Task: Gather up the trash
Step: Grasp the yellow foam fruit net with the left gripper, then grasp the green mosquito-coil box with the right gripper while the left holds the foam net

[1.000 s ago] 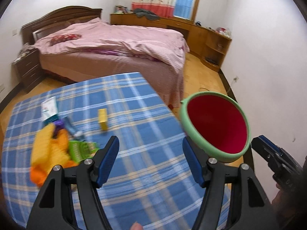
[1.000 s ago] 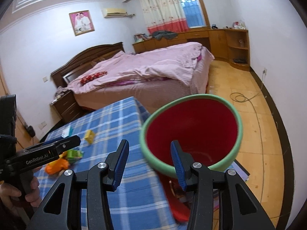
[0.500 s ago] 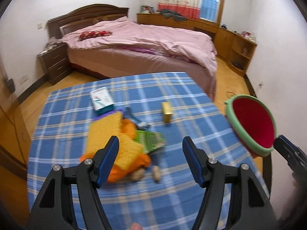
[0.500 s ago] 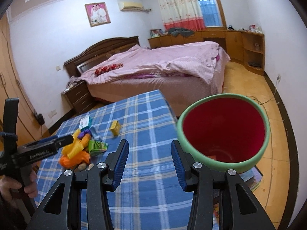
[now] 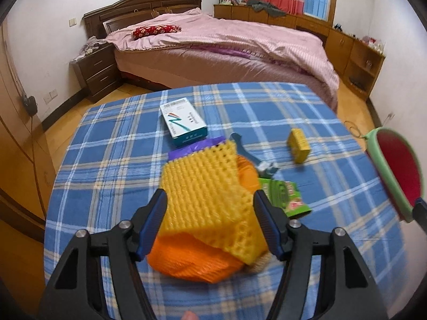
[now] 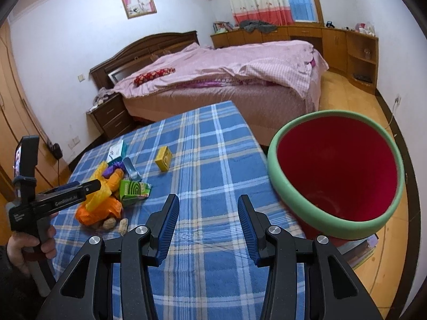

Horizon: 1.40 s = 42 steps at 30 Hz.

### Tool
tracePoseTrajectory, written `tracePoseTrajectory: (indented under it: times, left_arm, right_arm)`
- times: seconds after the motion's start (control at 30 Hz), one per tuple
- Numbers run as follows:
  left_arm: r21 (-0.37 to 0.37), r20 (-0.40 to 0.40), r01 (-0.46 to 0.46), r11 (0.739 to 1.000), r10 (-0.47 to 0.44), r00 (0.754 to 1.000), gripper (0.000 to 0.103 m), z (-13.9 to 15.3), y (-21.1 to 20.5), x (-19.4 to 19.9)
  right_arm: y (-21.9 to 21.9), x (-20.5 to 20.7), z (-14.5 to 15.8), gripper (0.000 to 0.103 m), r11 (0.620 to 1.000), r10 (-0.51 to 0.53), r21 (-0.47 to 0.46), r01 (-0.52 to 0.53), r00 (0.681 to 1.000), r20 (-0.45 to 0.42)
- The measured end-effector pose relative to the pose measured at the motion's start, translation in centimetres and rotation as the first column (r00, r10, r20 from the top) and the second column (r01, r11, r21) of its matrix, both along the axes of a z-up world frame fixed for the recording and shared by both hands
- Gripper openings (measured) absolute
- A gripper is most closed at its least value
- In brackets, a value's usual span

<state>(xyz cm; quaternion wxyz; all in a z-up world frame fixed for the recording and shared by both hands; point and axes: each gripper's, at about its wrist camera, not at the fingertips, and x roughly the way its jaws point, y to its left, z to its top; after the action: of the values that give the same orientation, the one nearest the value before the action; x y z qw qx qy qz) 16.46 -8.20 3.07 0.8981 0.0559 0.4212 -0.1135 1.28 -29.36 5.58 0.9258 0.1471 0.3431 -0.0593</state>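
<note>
A trash pile lies on the blue plaid table [image 5: 112, 144]: yellow foam netting [image 5: 208, 186] over an orange bag [image 5: 192, 256], a green packet [image 5: 285, 194], a white and teal box [image 5: 184, 121], a small yellow box [image 5: 299, 145]. My left gripper [image 5: 210, 221] is open, its fingers on either side of the yellow netting. My right gripper [image 6: 205, 224] is open and empty over the table. A red bin with a green rim [image 6: 336, 170] stands past the table's right edge. The pile also shows in the right wrist view [image 6: 106, 186], with peanuts [image 6: 117, 222] beside it.
A bed with pink covers [image 6: 226, 69] stands behind the table. A nightstand [image 5: 93, 72] is at its left, wooden cabinets [image 6: 347, 45] along the far wall. Books [image 6: 360, 248] lie on the floor under the bin.
My left gripper has swung left from the bin and closed in on the trash pile, so the yellow netting now lies between its fingers. The right gripper has drawn back from the bin.
</note>
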Motion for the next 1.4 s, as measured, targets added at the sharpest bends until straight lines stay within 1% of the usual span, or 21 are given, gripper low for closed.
tracePoseTrajectory:
  times: [0.03, 0.1, 0.23, 0.27, 0.3, 0.37, 0.47, 0.63, 0.77, 0.93, 1.03, 1.1, 1.17, 1.2, 1.23, 1.4]
  left_arm:
    - [0.004, -0.005, -0.008, 1.000, 0.008, 1.000, 0.058, -0.3, 0.2, 0.3]
    - [-0.012, -0.020, -0.019, 1.000, 0.019, 1.000, 0.056, -0.7, 0.6, 0.7]
    - [-0.045, -0.036, -0.023, 0.999, 0.021, 0.999, 0.045, -0.9, 1.3, 1.0]
    - [-0.050, -0.037, -0.021, 0.999, 0.020, 0.999, 0.037, -1.0, 1.4, 1.0]
    - [-0.056, -0.036, -0.022, 0.998, 0.020, 0.999, 0.034, -0.9, 1.6, 1.0]
    - [-0.078, -0.036, -0.029, 0.997, 0.027, 0.999, 0.016, -0.8, 2.2, 0.9]
    - [-0.131, -0.046, -0.045, 0.990, 0.040, 0.998, 0.011, -0.5, 3.2, 0.8]
    - [-0.177, -0.008, -0.056, 0.983, 0.055, 0.998, 0.011, 0.7, 4.8, -0.4]
    - [-0.217, 0.034, -0.078, 0.973, 0.087, 0.996, 0.011, 1.9, 6.3, -1.6]
    - [-0.227, 0.071, -0.099, 0.969, 0.118, 0.991, 0.011, 2.6, 7.8, -2.9]
    - [-0.230, 0.073, -0.111, 0.967, 0.131, 0.989, 0.011, 2.4, 8.6, -3.4]
    - [-0.236, 0.070, -0.116, 0.965, 0.136, 0.988, 0.011, 2.2, 9.1, -3.6]
    - [-0.241, 0.064, -0.123, 0.963, 0.142, 0.988, 0.011, 1.8, 9.5, -3.8]
    - [-0.243, 0.059, -0.126, 0.962, 0.144, 0.988, 0.011, 1.6, 9.6, -3.7]
    - [-0.246, 0.052, -0.129, 0.961, 0.146, 0.988, 0.011, 1.3, 9.8, -3.8]
    - [-0.261, 0.027, -0.145, 0.954, 0.158, 0.987, 0.011, 0.3, 10.6, -3.7]
  right_arm:
    - [0.0, 0.2, -0.2, 0.047, 1.000, 0.003, 0.000, -0.003, 1.000, -0.004]
    - [0.2, 0.6, -0.5, 0.047, 1.000, 0.011, 0.001, -0.011, 1.000, -0.012]
    - [0.3, 1.1, -1.1, 0.047, 1.000, 0.023, 0.004, -0.023, 0.999, -0.022]
    - [0.3, 1.2, -1.3, 0.047, 1.000, 0.025, 0.004, -0.025, 0.999, -0.025]
    - [0.4, 1.3, -1.4, 0.047, 1.000, 0.028, 0.006, -0.028, 0.999, -0.028]
    - [0.5, 1.5, -1.6, 0.047, 0.999, 0.033, 0.009, -0.032, 0.999, -0.033]
    - [0.8, 1.7, -1.7, 0.047, 0.999, 0.044, 0.010, -0.043, 0.998, -0.037]
    - [1.7, 2.0, -1.3, 0.047, 0.997, 0.070, -0.004, -0.071, 0.997, -0.032]
    - [2.8, 2.5, -0.9, 0.047, 0.995, 0.100, -0.008, -0.100, 0.995, -0.027]
    - [4.7, 3.6, -1.0, 0.047, 0.990, 0.143, 0.012, -0.143, 0.989, -0.041]
    - [5.8, 4.4, -1.2, 0.047, 0.986, 0.169, 0.019, -0.168, 0.984, -0.056]
    - [6.6, 5.1, -1.6, 0.047, 0.981, 0.194, 0.040, -0.192, 0.978, -0.071]
    - [7.3, 6.0, -2.2, 0.051, 0.977, 0.207, 0.067, -0.201, 0.974, -0.090]
    - [7.6, 6.2, -2.5, 0.055, 0.977, 0.208, 0.075, -0.202, 0.973, -0.096]
    - [7.9, 6.6, -2.8, 0.057, 0.975, 0.212, 0.088, -0.204, 0.972, -0.103]
    - [8.9, 8.4, -3.9, 0.057, 0.971, 0.215, 0.137, -0.196, 0.967, -0.137]
